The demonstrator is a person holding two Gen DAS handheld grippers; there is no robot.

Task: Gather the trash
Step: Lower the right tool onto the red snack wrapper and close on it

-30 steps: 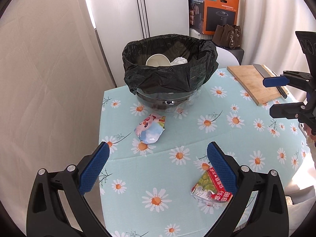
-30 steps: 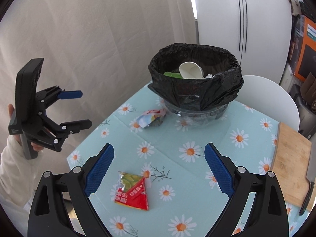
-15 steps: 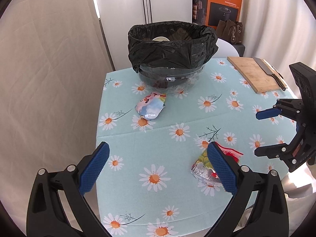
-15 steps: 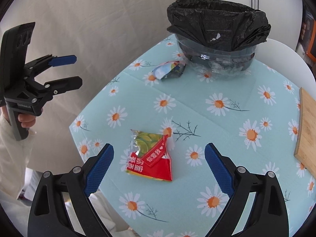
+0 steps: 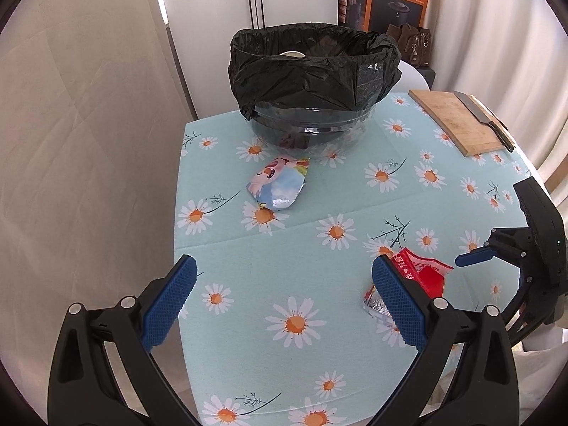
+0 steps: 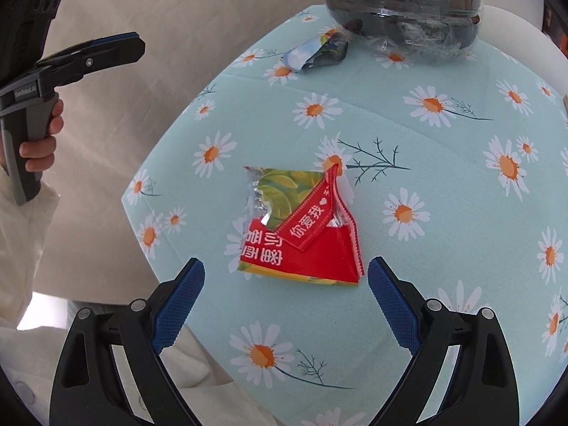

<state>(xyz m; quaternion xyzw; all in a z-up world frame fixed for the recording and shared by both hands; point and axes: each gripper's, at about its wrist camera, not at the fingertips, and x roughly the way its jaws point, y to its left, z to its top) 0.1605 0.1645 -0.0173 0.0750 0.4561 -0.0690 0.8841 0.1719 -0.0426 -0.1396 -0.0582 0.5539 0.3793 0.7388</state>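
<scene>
A red and green snack wrapper [image 6: 301, 227] lies flat near the table's front edge, just ahead of my open, empty right gripper [image 6: 285, 296]. In the left wrist view the wrapper [image 5: 422, 277] lies partly behind the right finger. A blue cartoon wrapper [image 5: 278, 184] lies in front of the bin [image 5: 314, 81], a clear tub lined with a black bag holding a white cup. My left gripper [image 5: 284, 300] is open and empty above the table's near left part. The right gripper [image 5: 497, 273] shows at right there.
A wooden cutting board [image 5: 458, 120] with a cleaver [image 5: 482, 120] lies at the back right of the daisy tablecloth [image 5: 319, 355]. Curtains hang left and right; an orange box [image 5: 394, 0] stands behind the bin.
Both grippers have pulled back and dropped lower. The right gripper has come down over the red wrapper, which is now close ahead between its fingers. Nothing was grasped.
</scene>
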